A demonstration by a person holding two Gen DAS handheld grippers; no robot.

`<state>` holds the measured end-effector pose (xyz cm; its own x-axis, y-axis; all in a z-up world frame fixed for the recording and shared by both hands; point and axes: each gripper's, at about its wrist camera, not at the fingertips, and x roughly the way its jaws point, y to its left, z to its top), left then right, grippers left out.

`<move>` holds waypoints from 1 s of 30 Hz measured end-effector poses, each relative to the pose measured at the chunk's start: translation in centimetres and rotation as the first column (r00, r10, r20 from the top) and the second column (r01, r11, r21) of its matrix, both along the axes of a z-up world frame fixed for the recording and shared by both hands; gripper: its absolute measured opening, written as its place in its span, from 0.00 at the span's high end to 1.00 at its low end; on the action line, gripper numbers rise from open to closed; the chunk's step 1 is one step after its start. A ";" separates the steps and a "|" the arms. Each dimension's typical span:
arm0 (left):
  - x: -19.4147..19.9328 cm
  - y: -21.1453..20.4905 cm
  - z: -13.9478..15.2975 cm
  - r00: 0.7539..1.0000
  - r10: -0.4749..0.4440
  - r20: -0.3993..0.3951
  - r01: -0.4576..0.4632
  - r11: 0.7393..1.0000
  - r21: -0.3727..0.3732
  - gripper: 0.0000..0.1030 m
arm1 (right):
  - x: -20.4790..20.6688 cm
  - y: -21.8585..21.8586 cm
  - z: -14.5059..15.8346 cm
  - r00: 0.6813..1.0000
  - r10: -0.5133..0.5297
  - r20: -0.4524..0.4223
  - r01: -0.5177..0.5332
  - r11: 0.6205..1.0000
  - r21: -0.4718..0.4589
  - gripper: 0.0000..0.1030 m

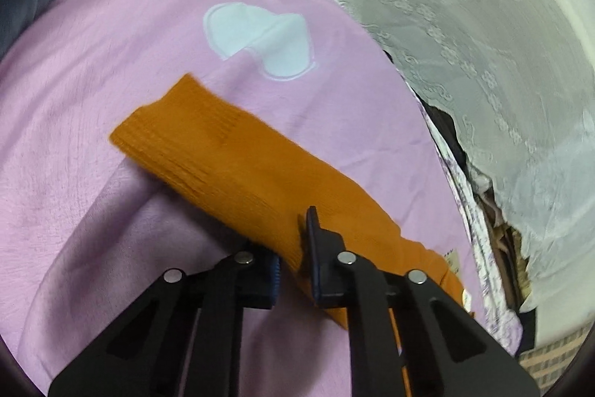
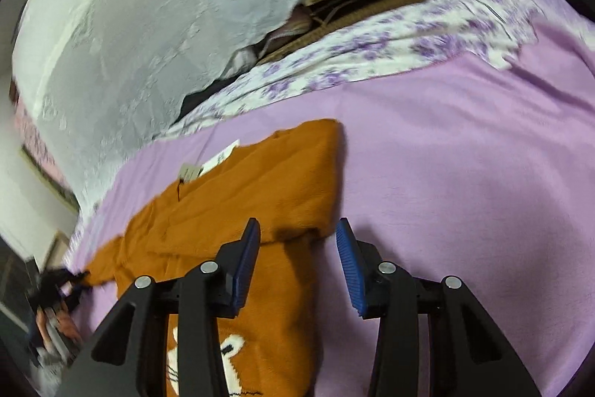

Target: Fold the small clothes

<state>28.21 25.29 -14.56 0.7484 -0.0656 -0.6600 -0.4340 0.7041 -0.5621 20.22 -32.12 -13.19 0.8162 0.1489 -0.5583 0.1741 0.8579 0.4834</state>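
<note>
A small orange knitted sweater lies on a pink-purple blanket. In the left wrist view one sleeve with a ribbed cuff stretches up and left, and my left gripper is shut on the sleeve near its base. In the right wrist view the sweater's body shows a folded edge, a paper tag at the neck and a white animal face at the bottom. My right gripper is open just above the sweater's right edge and holds nothing.
A white heart patch is on the blanket. A white lace cloth and a floral sheet cover the area beyond the blanket's edge. Dark clutter lies at the far left of the right wrist view.
</note>
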 end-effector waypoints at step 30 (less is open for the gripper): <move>1.0 -18.3 11.4 0.950 -0.308 0.041 0.253 0.844 0.474 0.93 | 0.8 -2.6 -1.5 0.997 -0.055 -0.050 0.059 0.995 0.076 0.46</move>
<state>29.18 7.00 -3.14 0.8140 0.0043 -0.5809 -0.1328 0.9749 -0.1788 21.02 -34.75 -14.68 0.7971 0.1473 -0.5856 0.2463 0.8062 0.5379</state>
